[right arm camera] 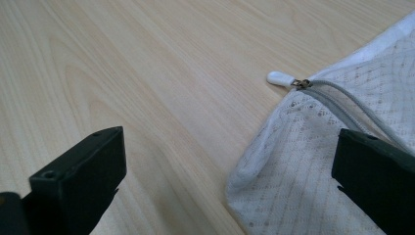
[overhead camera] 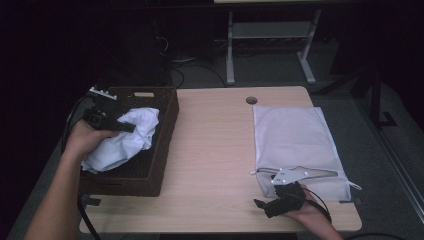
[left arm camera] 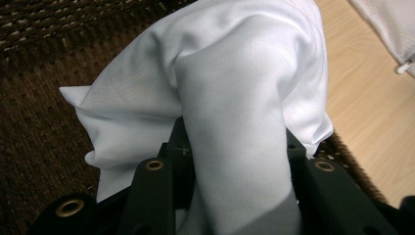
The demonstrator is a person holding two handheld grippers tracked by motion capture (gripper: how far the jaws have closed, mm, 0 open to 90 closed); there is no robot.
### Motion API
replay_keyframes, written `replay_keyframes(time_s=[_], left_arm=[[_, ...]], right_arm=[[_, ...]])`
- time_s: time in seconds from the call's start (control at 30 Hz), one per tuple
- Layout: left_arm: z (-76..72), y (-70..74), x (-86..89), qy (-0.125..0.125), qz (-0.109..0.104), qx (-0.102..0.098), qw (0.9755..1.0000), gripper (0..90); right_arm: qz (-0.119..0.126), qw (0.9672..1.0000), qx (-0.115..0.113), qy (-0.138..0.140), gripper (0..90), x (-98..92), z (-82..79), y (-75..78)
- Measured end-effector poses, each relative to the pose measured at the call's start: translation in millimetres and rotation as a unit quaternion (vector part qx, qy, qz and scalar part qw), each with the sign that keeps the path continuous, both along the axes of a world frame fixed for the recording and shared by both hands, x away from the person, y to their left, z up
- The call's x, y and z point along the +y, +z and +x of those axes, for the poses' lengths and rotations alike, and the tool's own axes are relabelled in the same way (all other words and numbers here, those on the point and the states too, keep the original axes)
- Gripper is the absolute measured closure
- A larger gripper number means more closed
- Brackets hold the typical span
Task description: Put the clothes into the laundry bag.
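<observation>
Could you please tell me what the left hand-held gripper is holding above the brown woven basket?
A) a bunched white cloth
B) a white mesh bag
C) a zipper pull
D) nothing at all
A: in the left gripper view the left hand-held gripper has its jaws closed on a fold of the bunched white cloth, which hangs over the brown woven basket.

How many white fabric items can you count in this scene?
2: a crumpled white cloth held over the wicker basket, and a flat mesh bag on the table's right. More may lie hidden beneath the cloth.
</observation>
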State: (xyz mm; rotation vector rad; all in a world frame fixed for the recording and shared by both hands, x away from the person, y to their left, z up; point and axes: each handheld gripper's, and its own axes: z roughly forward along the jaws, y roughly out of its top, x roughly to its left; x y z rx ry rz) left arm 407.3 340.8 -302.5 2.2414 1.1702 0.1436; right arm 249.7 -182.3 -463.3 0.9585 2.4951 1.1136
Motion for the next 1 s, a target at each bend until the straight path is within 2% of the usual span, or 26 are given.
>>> replay_keyframes(time_s=[0.3, 0.53, 0.77, 1.0], left_arm=[[-7.8, 24.7, -19.3, -0.028, -0.013, -0.019, 0.9994, 61.7], [-14.0, 46.3, -41.3, -0.056, -0.014, -0.037, 0.9976, 61.6], [-18.1, 60.2, -68.2, -0.087, -0.031, -0.042, 0.9948, 61.6], [-22.2, 68.6, -97.3, -0.117, -0.045, -0.053, 0.9908, 61.6]], right_arm=[[0.005, 1.0000, -0.001, -0.005, 0.0, -1.9, 1.6, 0.4], [0.007, 1.0000, -0.003, -0.006, 0.0, -2.7, 1.2, 1.0], [0.010, 0.9999, -0.002, -0.008, 0.0, -3.4, 1.0, 1.3], [0.011, 0.9999, -0.004, -0.010, 0.0, -4.3, 0.9, 2.1]])
